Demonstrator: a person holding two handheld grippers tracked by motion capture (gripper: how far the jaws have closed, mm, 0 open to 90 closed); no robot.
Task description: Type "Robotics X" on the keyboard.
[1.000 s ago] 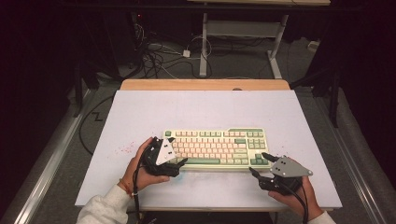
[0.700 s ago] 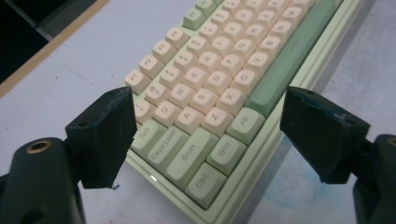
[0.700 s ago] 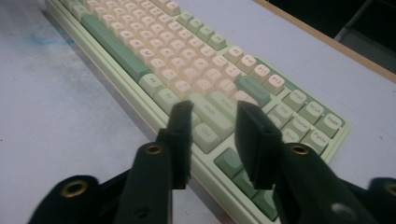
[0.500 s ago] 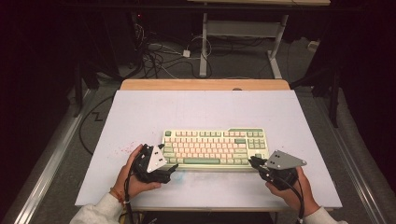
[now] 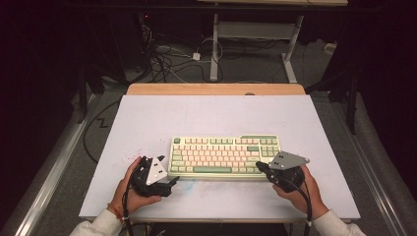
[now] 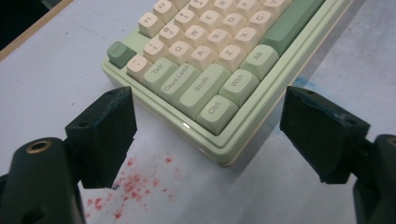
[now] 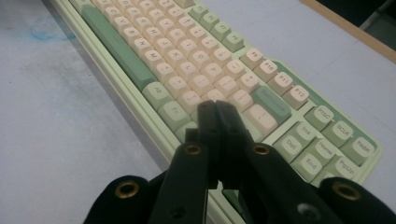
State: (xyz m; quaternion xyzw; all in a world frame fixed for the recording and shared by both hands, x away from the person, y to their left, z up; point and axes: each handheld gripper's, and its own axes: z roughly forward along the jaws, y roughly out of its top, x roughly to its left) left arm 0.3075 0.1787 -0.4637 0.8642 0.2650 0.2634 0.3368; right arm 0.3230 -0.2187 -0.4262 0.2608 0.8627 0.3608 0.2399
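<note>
Keyboard (image 5: 223, 156) lies between the wide-open left tool (image 6: 210, 140) and closed, empty right tool (image 7: 217, 112).

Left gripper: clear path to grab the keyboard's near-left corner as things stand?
Probably yes. The left gripper is open, its jaws spread either side of the keyboard corner by the Ctrl key, not touching it yet. Nothing but bare table with red specks lies between.

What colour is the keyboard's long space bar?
Darker green space bar, clearest in the right gripper view.
</note>
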